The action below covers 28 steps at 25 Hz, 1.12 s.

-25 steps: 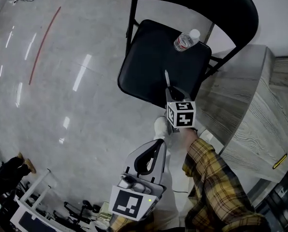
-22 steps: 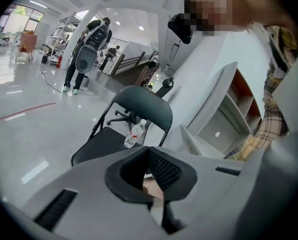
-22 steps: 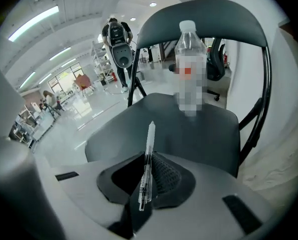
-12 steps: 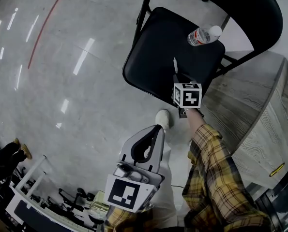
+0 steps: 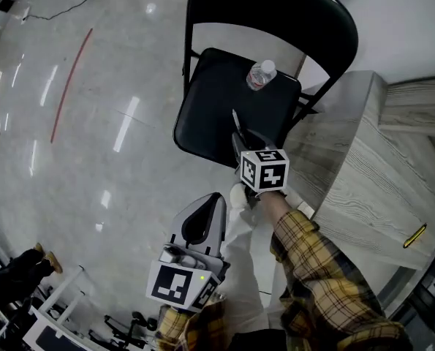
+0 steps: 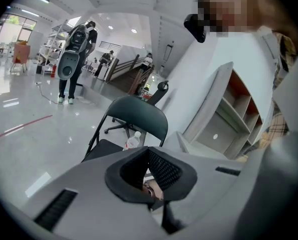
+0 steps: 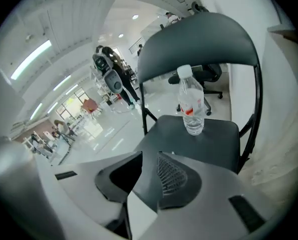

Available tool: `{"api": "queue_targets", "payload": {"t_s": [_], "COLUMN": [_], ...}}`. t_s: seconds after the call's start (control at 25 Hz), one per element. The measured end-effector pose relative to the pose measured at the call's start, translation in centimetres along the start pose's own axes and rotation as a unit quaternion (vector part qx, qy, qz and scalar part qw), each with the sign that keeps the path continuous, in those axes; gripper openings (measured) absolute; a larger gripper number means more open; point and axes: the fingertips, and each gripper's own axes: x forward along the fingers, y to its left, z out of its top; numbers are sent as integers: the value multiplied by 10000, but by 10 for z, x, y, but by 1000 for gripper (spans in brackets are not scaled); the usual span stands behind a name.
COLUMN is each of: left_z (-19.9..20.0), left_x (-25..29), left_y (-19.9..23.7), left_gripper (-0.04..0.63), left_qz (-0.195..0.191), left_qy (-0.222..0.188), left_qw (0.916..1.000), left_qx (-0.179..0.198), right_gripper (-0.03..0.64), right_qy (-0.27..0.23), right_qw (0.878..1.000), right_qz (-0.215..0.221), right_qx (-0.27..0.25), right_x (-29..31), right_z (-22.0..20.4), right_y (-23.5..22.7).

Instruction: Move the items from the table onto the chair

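A clear water bottle point(image 5: 259, 75) point(image 7: 191, 106) stands upright at the back right of the black folding chair's seat point(image 5: 210, 115) point(image 7: 169, 134). My right gripper point(image 5: 237, 121) point(image 7: 150, 155) hangs over the seat's front edge and points at the bottle, well short of it. Its jaws have just been opening and stand a narrow gap apart, with nothing that I can make out between them. My left gripper point(image 5: 212, 198) point(image 6: 147, 149) is lower and nearer to me, over the floor. Its tips meet and it holds nothing. The bottle point(image 6: 132, 141) shows beyond it.
A grey wood-grain table point(image 5: 363, 159) stands right of the chair, close against it. A small yellow stick-like thing point(image 5: 414, 235) lies at its far right edge. My white shoe point(image 5: 239, 194) is below the seat. An open shelf unit point(image 6: 229, 119) stands behind; people point(image 6: 76, 59) are far off.
My right gripper has lifted a little above the seat's front edge, toward the camera. The left gripper has risen slightly. The bottle has stayed where it was on the seat.
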Motion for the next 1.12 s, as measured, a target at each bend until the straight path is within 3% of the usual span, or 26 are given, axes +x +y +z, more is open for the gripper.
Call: {"api": "queue_targets", "payload": {"t_s": [0.16,0.32,0.44,0.52,0.68,0.88,1.12], "left_z": [45,86,104,111,96,64,7], "left_x": [-24,-40,-44,-43,-41,-23,0], "left_y": [-43,-96,-150,-192,-281,-404,-533], "left_gripper": [3,3,3,3,3,3,3], "left_qz": [-178,-592,-993,-1324,-1899,-2814,-3531], "left_qy": [-186,-264,-231,-243,-205,108,439], "left_qw": [9991,9948,9878,9810,9668,9355,9003], "left_qx": [337,784,1176,1397,1700,2134,2505], "right_gripper": [83,83,83,83,83,83,83], "right_qy": [-409,-809,-1090,-1390,-1703,-2046,-2351], "right_qw": [9977,9906,9848,9820,9818,9777,9510], "right_qz": [505,1073,1346,1275,845,-466,-1832], "right_qx": [211,242,144,61,13,-26,822], "right_x": [-86,-174,-253,-310,-421,-540,-652], "right_z": [26,41,44,49,34,0,-59], "right_y": [58,97,105,93,38,-63,-201]}}
